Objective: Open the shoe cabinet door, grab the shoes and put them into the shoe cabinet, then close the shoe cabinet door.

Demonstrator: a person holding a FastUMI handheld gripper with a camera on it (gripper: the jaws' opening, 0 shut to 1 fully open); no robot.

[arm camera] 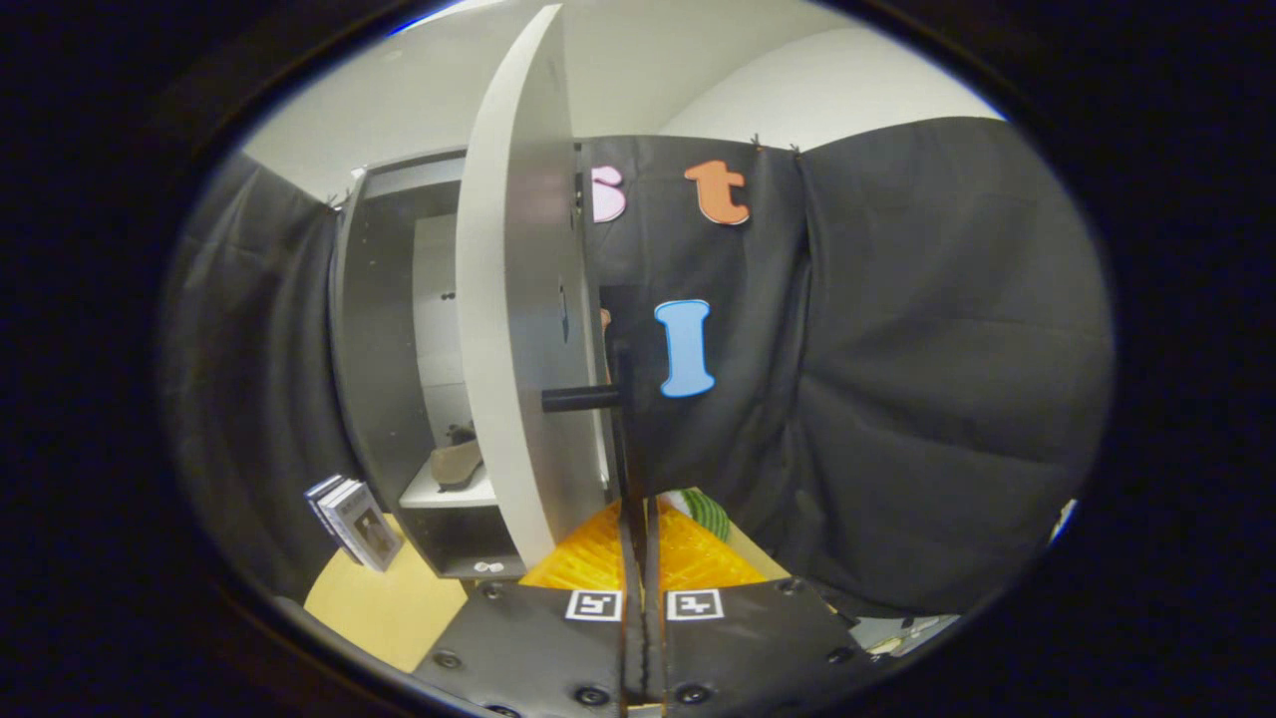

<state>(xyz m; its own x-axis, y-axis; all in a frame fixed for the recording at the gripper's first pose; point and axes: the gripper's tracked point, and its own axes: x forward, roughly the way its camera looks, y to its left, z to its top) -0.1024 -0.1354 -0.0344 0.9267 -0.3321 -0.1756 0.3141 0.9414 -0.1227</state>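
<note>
Gripper view puts us looking along the jaws, which sit drawn almost together with only a thin slit between the fingers (598,563). The gripper (638,519) points at the dark handle (583,399) that sticks out of the shoe cabinet door (518,329); the fingertips reach up beside that handle, but we cannot tell whether both press on it. The door stands swung out toward us, seen nearly edge-on, and it hides part of the shoe cabinet (384,329) behind it. Left of the door we see the open cabinet interior, with a tan shoe (456,464) lying on a white shelf (449,494) inside. Below and left of the cabinet, a few books (354,519) stand leaning on the pale wooden tabletop (369,608). Just right of the fingers a green striped object (703,514) peeks out.
</note>
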